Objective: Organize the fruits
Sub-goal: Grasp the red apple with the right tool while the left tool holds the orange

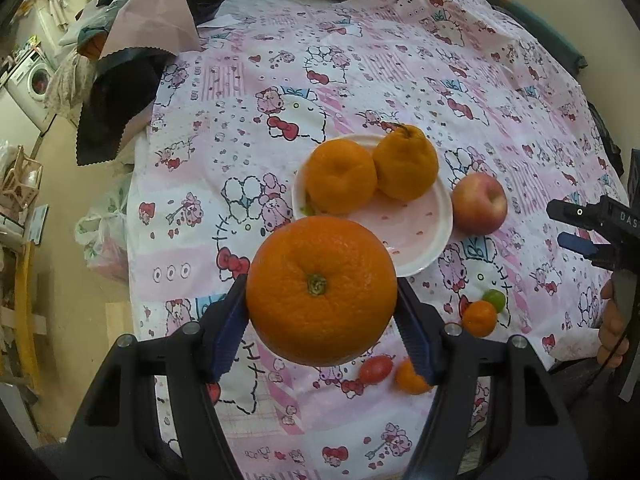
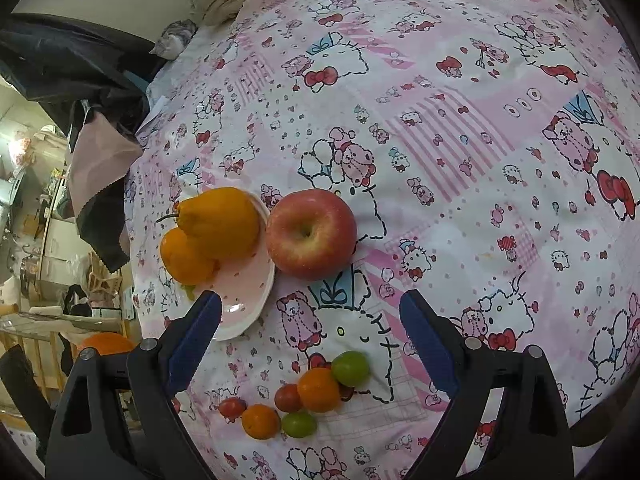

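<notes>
Currently the left claw (image 1: 321,320) is gripping a large orange (image 1: 321,290) between its blue pads, carrying it in the air just short of the pink plate (image 1: 416,236), which is sitting on the tabletop (image 1: 400,60) under its cartoon-print cloth. Two bumpy oranges (image 1: 372,168) are already filling the plate's far half, so the carried fruit is probably best lowered onto the bare near part, gently enough not to nudge them. An apple (image 2: 311,234) is lying just beside the plate's right rim. Farther right, the right claw (image 2: 310,340) is hanging wide and empty over a cluster of small fruits (image 2: 316,392), orange, red and green. Something greenish under the plate's left orange is too hidden to name, and the held orange is blocking the cloth below it.
</notes>
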